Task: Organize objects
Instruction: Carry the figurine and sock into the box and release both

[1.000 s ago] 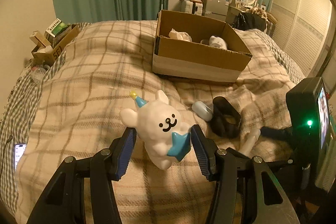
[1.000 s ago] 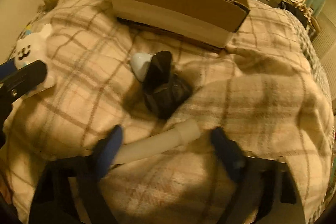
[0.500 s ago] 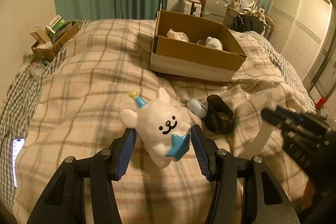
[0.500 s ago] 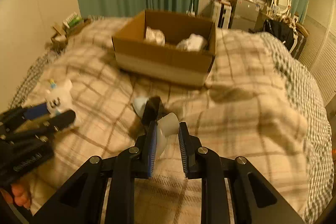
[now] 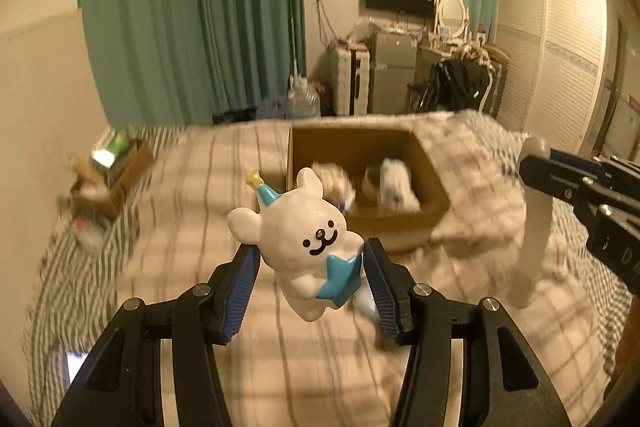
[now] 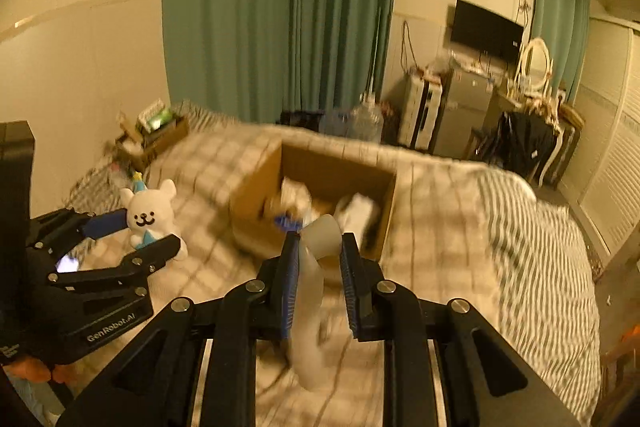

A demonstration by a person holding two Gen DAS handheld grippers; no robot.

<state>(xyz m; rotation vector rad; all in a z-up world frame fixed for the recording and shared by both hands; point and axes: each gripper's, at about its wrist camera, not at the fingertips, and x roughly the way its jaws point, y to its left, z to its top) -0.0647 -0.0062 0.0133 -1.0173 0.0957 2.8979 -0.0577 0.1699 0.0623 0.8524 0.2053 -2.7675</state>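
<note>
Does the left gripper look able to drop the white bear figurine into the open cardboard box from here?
Probably yes: the left gripper holds the white bear figurine above the bed, with the open cardboard box just ahead and nothing between.

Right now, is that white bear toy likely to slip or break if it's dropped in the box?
The bear toy looks glossy and hard, so probably slippery; the left tool pinches only its lower body. Likely rigid and possibly chip-prone, though the box holds soft-looking things.

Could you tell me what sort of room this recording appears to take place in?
Most likely a lived-in bedroom: a bed under a plaid blanket, green curtains along the wall, and a dresser with an oval mirror beside a wall-mounted TV.
</note>
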